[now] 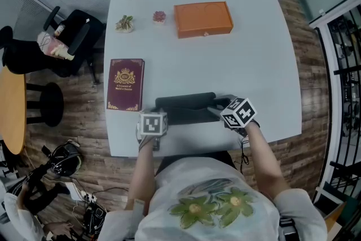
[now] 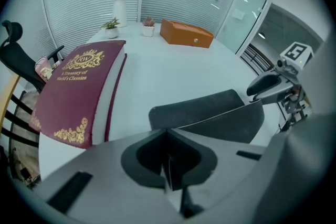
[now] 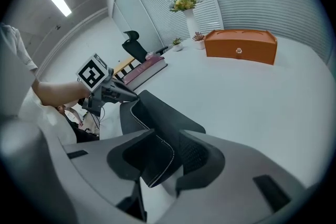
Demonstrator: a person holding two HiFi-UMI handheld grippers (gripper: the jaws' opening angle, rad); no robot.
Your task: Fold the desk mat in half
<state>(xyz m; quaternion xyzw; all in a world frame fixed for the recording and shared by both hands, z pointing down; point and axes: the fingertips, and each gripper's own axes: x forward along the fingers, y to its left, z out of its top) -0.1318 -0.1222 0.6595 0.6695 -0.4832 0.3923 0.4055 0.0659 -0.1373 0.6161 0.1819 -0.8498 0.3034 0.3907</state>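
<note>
While the left tool (image 2: 169, 161) pinches one end of the desk mat (image 1: 186, 104), the right tool (image 3: 169, 159) has its jaws apart around the other end.
Already doubled over, the desk mat lies along the counter's (image 1: 254, 59) near edge, its long axis running left to right between both tools, each equally near.

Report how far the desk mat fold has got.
Done: the desk mat looks doubled over, its top layer arching above the lower one. In hand: the left gripper is shut on one corner; the right gripper has its jaws apart round the other. Left: flatten the fold and let go.
</note>
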